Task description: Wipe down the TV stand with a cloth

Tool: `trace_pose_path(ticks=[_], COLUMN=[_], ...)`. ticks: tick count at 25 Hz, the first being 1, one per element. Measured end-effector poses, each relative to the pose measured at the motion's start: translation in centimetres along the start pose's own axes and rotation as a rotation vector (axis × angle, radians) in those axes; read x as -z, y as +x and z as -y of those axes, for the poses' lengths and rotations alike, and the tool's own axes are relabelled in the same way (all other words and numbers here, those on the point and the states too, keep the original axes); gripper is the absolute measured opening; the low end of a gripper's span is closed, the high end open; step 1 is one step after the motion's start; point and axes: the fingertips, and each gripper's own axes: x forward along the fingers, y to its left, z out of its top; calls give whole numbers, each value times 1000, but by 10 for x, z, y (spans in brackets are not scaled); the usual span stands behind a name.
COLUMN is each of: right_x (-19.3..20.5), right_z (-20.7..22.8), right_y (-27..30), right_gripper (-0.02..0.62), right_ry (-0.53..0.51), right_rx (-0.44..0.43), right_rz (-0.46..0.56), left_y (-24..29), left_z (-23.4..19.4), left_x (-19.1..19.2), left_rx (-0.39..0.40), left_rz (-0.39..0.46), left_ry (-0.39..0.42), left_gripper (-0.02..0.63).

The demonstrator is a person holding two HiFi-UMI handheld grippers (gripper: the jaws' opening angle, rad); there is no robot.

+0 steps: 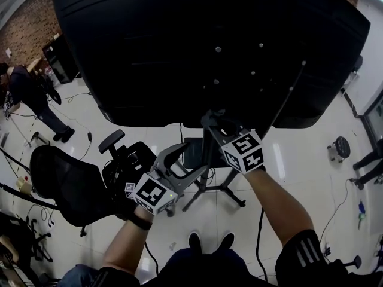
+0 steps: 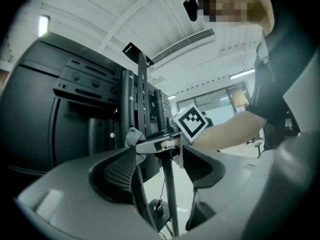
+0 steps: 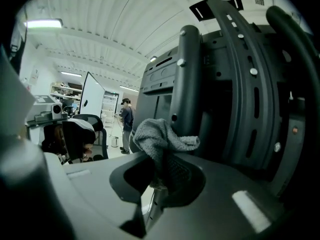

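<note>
Pinches a grey knitted cloth point(image 3: 161, 139) in the right tool point(image 3: 160, 179), with jaws closed on its lower folds and the bunched top sticking up above them. Holds that cloth right by a rounded black upright of the TV stand point(image 3: 187, 84), at the back of the large black TV point(image 1: 179, 40); cannot tell whether cloth and upright actually touch. From the head view, reaches the right tool up to the mounting just under the screen's lower edge. Carries the left tool point(image 2: 160, 166) lower and nearer the body, with jaws wide apart and nothing between them, looking towards the stand's thin pole and the cloth beyond. Stands on a glossy white floor point(image 1: 299, 154), with a black office chair point(image 1: 66, 184) just to the left.
</note>
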Motion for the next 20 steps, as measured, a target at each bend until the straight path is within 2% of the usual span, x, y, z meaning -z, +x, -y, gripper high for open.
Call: trace_pose_path(ticks=[4, 20], right_x=[30, 168], right_z=[-5, -21], right_y=[8, 32], right_gripper=[31, 32], right_ry=[22, 113], right_rx=[-11, -49], right_rz=[-28, -179], left_y=[3, 10], left_z=[-3, -9], left_x=[16, 134], left_rx=[-3, 2], left_rz=[-27, -171], left_ry=[-33, -139], left_gripper=[321, 321])
